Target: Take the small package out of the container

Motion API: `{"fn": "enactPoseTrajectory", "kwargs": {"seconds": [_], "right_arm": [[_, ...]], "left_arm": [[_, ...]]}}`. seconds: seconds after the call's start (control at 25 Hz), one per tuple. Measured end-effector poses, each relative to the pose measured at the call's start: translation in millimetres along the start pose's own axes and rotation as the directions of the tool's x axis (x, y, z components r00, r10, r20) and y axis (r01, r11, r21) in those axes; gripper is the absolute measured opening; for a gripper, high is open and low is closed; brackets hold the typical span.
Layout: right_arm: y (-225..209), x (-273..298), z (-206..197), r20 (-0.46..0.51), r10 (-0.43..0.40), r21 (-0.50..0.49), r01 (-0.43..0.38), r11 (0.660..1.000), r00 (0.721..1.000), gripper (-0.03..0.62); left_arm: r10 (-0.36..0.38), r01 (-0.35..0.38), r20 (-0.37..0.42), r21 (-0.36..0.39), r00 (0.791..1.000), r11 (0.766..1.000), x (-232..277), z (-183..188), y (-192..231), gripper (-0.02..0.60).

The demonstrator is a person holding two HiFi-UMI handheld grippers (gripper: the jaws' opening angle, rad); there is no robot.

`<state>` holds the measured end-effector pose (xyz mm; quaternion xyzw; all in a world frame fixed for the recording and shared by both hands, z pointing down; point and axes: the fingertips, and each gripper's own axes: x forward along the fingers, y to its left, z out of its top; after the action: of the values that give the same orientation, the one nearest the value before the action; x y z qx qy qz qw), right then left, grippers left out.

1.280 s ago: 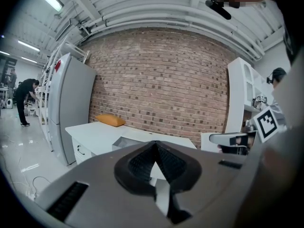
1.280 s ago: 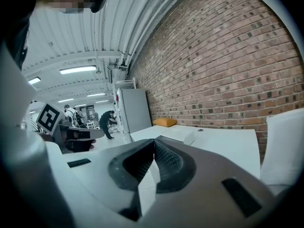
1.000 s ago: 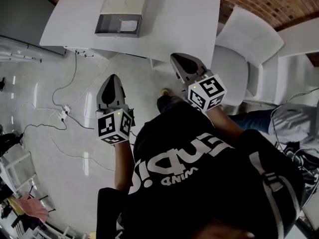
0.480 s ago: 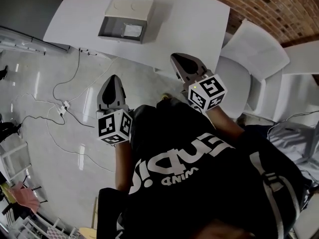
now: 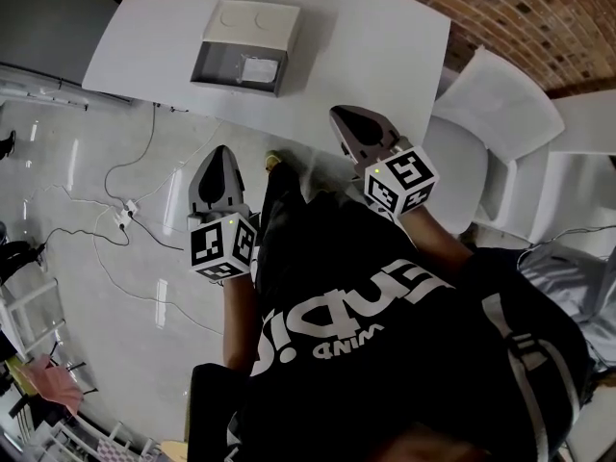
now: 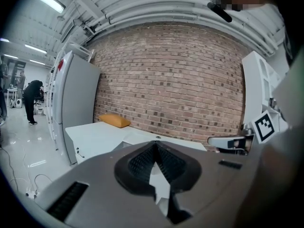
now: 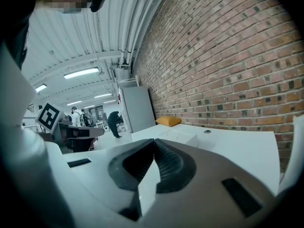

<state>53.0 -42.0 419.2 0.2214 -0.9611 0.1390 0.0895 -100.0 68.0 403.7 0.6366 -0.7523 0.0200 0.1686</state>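
Left gripper (image 5: 219,154) and right gripper (image 5: 341,115) closed, empty, likely because container (image 5: 208,66) with package (image 5: 260,68) lies ahead on table (image 5: 375,37), beyond reach.

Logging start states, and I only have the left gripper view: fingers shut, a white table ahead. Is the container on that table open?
Observer: Yes. In the head view the container on the table has its lid folded back.
Reviewer: Is anything inside it?
Observer: A small white package lies toward the right side of the container as the head view shows it.
Reviewer: And the right gripper's fingers? I only see it side-on.
Observer: In its own view the right gripper has its fingers shut, with nothing between them.
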Motion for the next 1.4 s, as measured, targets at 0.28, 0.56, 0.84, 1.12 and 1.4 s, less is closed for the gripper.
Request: {"fn": "enactPoseTrajectory", "kwargs": {"seconds": [0.28, 0.56, 0.84, 1.12, 1.4], "right_arm": [[-7, 31, 7, 0.001, -0.028, 0.009, 0.028, 1.0, 1.0, 0.0], [-10, 63, 12, -0.006, -0.05, 0.019, 0.05, 0.999, 0.999, 0.0], [-14, 98, 21, -0.012, -0.082, 0.022, 0.083, 0.996, 0.997, 0.0], [-35, 131, 42, 0.006, -0.15, 0.018, 0.15, 0.989, 0.989, 0.0], [-52, 154, 57, 0.027, -0.238, 0.032, 0.238, 0.971, 0.971, 0.0]], "left_arm": [[-0.044, 0.044, -0.011, 0.013, 0.999, 0.999, 35, 12, 21, 0.008], [-0.089, 0.09, -0.034, 0.023, 0.995, 0.996, 67, 20, 40, 0.008], [-0.152, 0.154, -0.073, 0.035, 0.986, 0.987, 103, 27, 59, 0.008], [-0.234, 0.239, -0.083, 0.055, 0.969, 0.97, 158, 38, 77, 0.008], [-0.326, 0.334, -0.107, 0.07, 0.939, 0.94, 195, 51, 85, 0.008]]}}
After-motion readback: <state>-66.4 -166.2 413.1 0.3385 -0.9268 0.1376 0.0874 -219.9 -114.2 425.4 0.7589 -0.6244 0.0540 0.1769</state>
